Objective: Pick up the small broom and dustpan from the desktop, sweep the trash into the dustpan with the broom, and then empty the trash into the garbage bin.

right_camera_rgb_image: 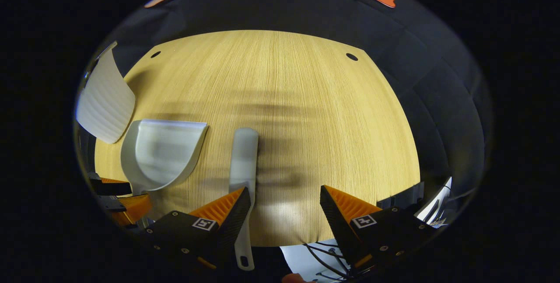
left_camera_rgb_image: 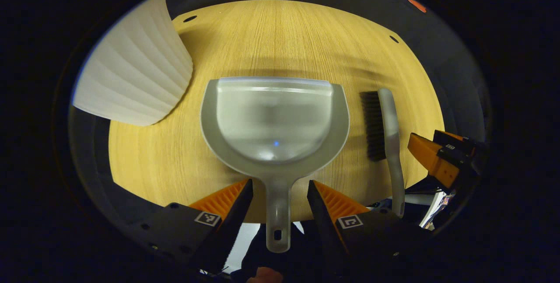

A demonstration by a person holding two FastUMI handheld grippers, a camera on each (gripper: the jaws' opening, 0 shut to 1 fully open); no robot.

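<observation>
1. Where the left gripper view looks forward over a round wooden desk [left_camera_rgb_image: 280, 38], the grey dustpan [left_camera_rgb_image: 274, 117] lies flat in the middle, its mouth toward the far edge and its handle reaching past the near edge.
2. The left gripper [left_camera_rgb_image: 280, 195] hangs at the near edge with its orange fingers [left_camera_rgb_image: 225, 195] spread, one on each side of the dustpan handle. Neither finger touches the handle; a gap shows on both sides.
3. Just right of the dustpan lies the broom [left_camera_rgb_image: 387, 130], apart from it, dark bristles facing the dustpan and its pale handle running back over the near edge.
4. A white ribbed bin [left_camera_rgb_image: 133, 68] stands near the far left edge of the desk, well apart from the dustpan.
5. At the right edge of the same view the right gripper [left_camera_rgb_image: 437, 158] shows, orange and black, close to the broom handle.
6. In the right gripper view, the right gripper [right_camera_rgb_image: 284, 200] hangs over the near edge, its fingers [right_camera_rgb_image: 345, 206] spread wide and holding nothing.
7. The broom [right_camera_rgb_image: 243, 160] lies just inside its left finger, the handle running beside and under that finger; I cannot tell whether they touch. The other finger is well clear.
8. Farther left in that view lie the dustpan [right_camera_rgb_image: 159, 151], the bin [right_camera_rgb_image: 105, 103] beyond it, and part of the left gripper [right_camera_rgb_image: 120, 195] at the near left edge.
</observation>
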